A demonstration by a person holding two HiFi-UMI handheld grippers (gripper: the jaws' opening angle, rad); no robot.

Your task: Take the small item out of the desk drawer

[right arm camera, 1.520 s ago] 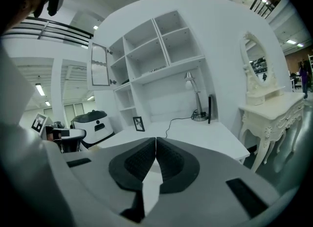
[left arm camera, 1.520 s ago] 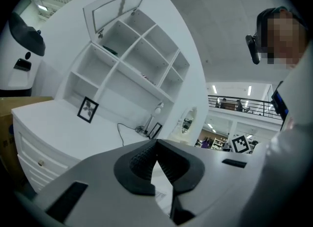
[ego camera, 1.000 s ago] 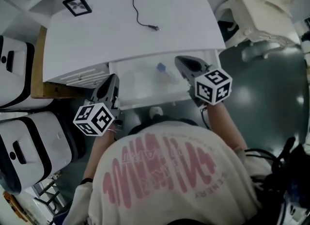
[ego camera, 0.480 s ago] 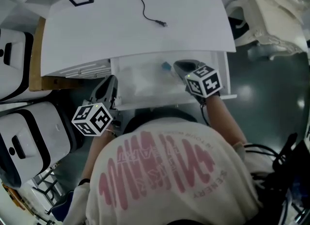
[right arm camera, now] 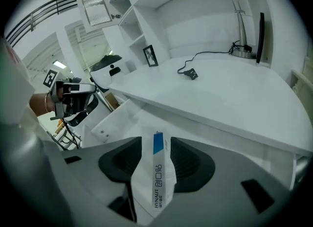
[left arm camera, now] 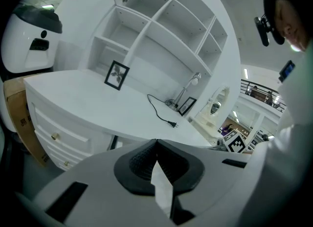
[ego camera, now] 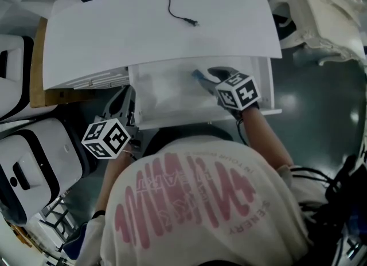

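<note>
Head view: the desk drawer (ego camera: 163,96) is open at frame centre, under the white desk (ego camera: 143,27). The right gripper (ego camera: 207,76) reaches in from the right. A blue bit of the small packet (ego camera: 197,75) shows at its tip, inside the drawer toward the back. The left gripper (ego camera: 127,103) sits at centre left, just beside the drawer's left end and outside it.

Left gripper view: the left gripper (left arm camera: 156,144) has its jaws pressed together. A pale sliver shows low between the pads; can't tell what it is. The desk top is across mid frame.

Right gripper view: the right gripper (right arm camera: 155,142) has its jaws opening. The small packet (right arm camera: 157,182) stands between them at lower centre, and the pads do not look pressed on it, so it isn't gripped. The drawer (right arm camera: 110,121) lies open at centre left.

Likely step: the grab. To do it well, keep the packet centred and close on its flat faces at mid-body, not the edge. Then lift straight up until clear of the drawer front.

Packet look: thin flat white sachet, blue band at the far end, dark print along its length. Probably light and bendy, so it may slip or fold.
</note>
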